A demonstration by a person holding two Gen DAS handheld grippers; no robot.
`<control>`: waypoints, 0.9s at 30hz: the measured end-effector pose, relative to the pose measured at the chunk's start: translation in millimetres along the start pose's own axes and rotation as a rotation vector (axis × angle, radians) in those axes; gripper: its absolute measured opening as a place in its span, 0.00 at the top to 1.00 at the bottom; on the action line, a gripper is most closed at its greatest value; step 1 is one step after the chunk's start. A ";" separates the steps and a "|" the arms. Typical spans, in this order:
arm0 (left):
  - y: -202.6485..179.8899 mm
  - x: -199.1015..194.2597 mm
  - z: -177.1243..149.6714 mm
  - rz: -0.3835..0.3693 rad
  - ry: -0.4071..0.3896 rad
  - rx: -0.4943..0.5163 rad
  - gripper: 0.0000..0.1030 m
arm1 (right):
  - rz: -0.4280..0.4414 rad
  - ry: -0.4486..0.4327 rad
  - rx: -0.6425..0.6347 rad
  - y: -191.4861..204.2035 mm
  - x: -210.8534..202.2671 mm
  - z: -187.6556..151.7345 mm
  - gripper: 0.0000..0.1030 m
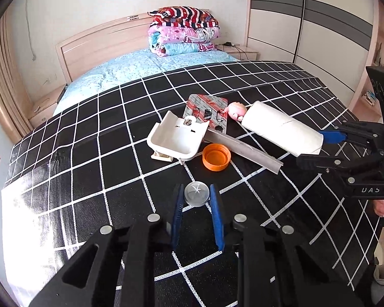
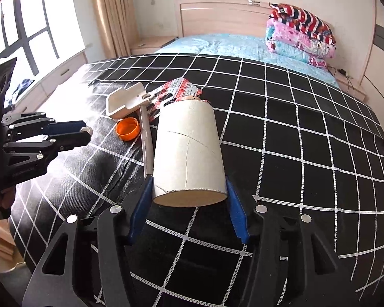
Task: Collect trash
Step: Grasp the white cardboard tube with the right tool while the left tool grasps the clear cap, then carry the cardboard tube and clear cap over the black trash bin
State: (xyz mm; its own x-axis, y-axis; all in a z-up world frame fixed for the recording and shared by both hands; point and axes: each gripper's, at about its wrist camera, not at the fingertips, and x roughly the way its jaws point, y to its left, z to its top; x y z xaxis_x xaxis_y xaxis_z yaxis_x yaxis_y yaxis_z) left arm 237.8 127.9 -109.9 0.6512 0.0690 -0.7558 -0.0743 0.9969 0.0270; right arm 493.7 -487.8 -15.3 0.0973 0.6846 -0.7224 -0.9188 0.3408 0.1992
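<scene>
Left tongs [image 1: 196, 199] clamp a small clear cap [image 1: 196, 194] between blue fingers. Right tongs [image 2: 188, 197] grip a cardboard tube [image 2: 188, 153] by its near end

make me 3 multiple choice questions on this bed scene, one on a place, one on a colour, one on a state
1. Where is the clear lid?
A. between the left gripper's fingers
B. inside the white tray
C. on the folded quilts

2. What colour is the open cap beside the white tray?
A. green
B. orange
C. purple

3. How does the right gripper stand toward the paper tube?
A. far off, pointing at the window
B. shut flat on top of it
C. a finger on either side of its near end

Answers:
1 A, the left wrist view shows the lid between the two blue pads.
2 B, it shows orange in both views.
3 C, the right wrist view shows a blue finger at each side of the tube's end.
</scene>
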 end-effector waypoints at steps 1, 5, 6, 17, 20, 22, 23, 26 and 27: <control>-1.1 -3.8 -0.1 -0.002 -0.007 0.000 0.80 | -0.002 -0.006 -0.003 0.7 -3.5 -0.4 0.47; -8.0 -20.6 -2.5 -0.007 -0.034 0.005 0.80 | -0.010 -0.032 -0.010 5.9 -19.9 -6.0 0.47; -10.1 -25.2 -3.3 -0.009 -0.040 0.008 0.80 | -0.012 -0.039 -0.013 8.0 -25.1 -8.3 0.48; -38.1 -83.3 -18.6 -0.020 -0.115 0.048 0.80 | -0.023 -0.097 -0.041 22.7 -80.5 -33.7 0.47; -47.7 -103.1 -25.1 -0.025 -0.135 0.072 0.80 | -0.017 -0.118 -0.052 28.5 -99.3 -42.4 0.47; -55.0 -115.2 -29.3 -0.025 -0.147 0.089 0.80 | -0.015 -0.133 -0.064 33.3 -111.4 -49.1 0.47; -58.7 -121.0 -31.6 -0.027 -0.154 0.094 0.80 | -0.013 -0.140 -0.069 34.7 -117.0 -51.8 0.47; -69.6 -136.3 -40.1 -0.046 -0.171 0.104 0.80 | -0.007 -0.157 -0.084 39.2 -132.9 -61.8 0.47; -73.4 -140.6 -43.6 -0.051 -0.176 0.111 0.80 | -0.005 -0.163 -0.086 40.6 -137.9 -65.6 0.47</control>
State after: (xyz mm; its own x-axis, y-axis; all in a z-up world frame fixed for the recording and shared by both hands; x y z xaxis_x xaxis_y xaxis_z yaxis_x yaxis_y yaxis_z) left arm 118.8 43.4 -34.1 0.7744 0.0146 -0.6325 0.0391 0.9967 0.0709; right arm 417.8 -610.7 49.0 0.1564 0.7805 -0.6053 -0.9469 0.2928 0.1329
